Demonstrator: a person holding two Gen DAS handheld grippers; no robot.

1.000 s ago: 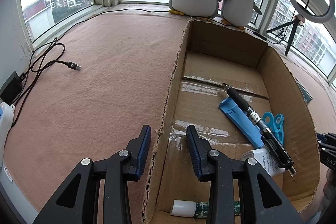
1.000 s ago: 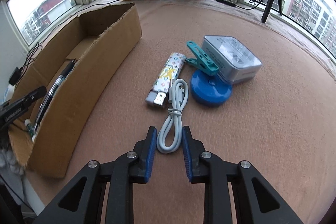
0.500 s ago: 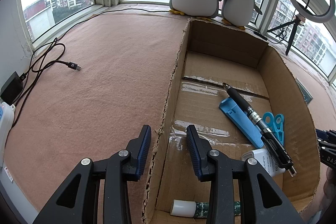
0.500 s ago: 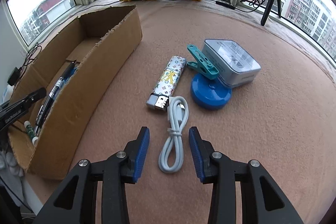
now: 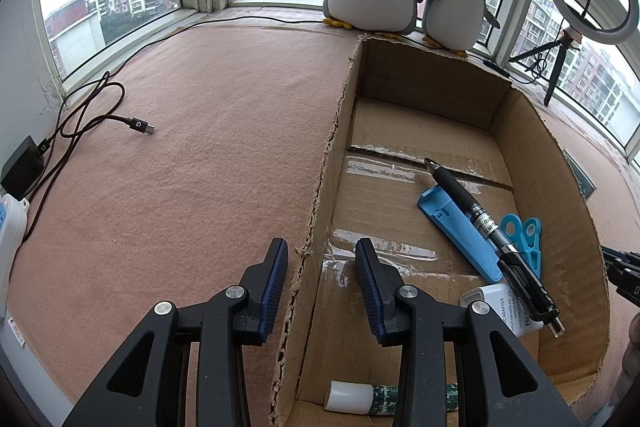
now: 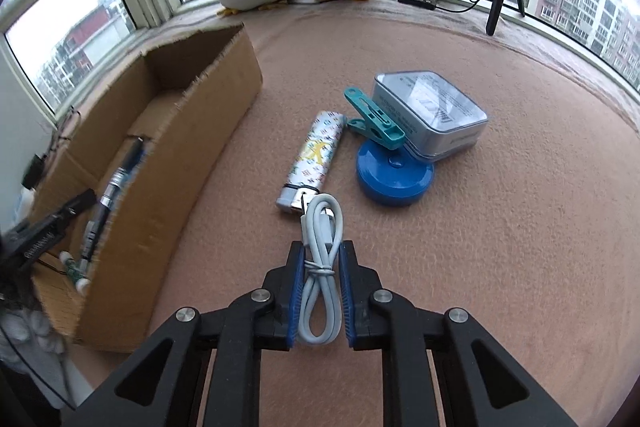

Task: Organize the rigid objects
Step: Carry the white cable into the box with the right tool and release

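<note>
Right gripper [image 6: 319, 291] has narrowed from a wide stance half a second ago: its blue pads now press both sides of the bundled white USB cable [image 6: 321, 267], lying on the pink felt counter [image 6: 520, 247] right of the open cardboard box [image 6: 160, 187]. Pickup appears secured; transfer outstanding. Left gripper [image 5: 320, 279], unchanged, clamps the box's near wall. Beyond the cable: patterned lighter [image 6: 312, 163], untouched.
</note>
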